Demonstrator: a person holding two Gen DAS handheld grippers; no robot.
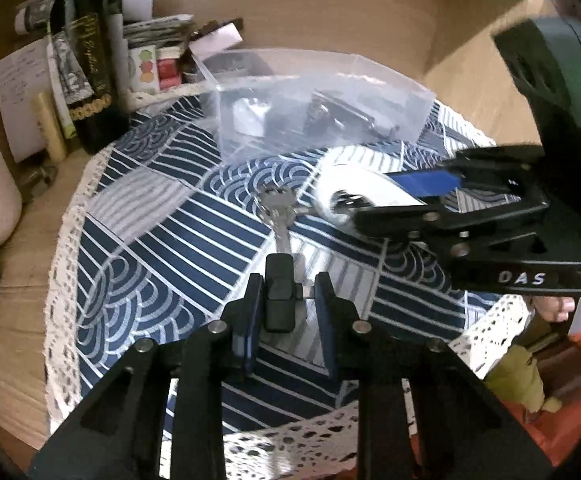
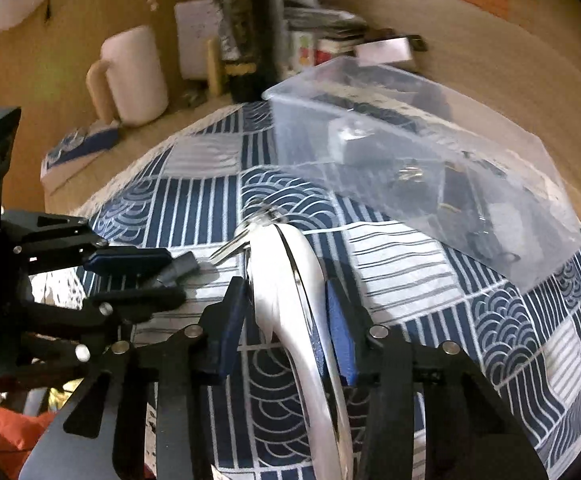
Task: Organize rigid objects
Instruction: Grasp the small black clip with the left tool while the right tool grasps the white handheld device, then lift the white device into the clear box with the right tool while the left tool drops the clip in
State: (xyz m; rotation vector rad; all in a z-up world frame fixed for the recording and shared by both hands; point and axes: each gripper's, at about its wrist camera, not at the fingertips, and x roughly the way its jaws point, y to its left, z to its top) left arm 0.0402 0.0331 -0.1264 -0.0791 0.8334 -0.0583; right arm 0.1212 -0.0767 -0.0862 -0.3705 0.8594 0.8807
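Your left gripper (image 1: 288,300) brackets a small black key fob (image 1: 279,298) lying on the cloth; its left pad (image 1: 250,320) touches the fob, while a gap separates the right pad from it, so the fingers are spread, not clamped. The silver key (image 1: 281,220) attached to the fob points away toward the far side. Your right gripper (image 2: 286,320) has a glossy white mouse (image 2: 290,280) between its blue pads; whether it grips or merely straddles the mouse cannot be told, as the frame is blurred. The mouse nose sits just beside the key ring (image 2: 258,210). Beyond both, a clear plastic bin (image 1: 310,100) stands on the far part of the cloth with dark items inside; open cloth lies between it and the keys. The surface is a blue-and-white patterned tablecloth (image 1: 150,240) with a lace edge, over a wooden table (image 1: 18,280). A dark bottle (image 1: 86,68) and a white mug (image 2: 138,76) stand at far left.
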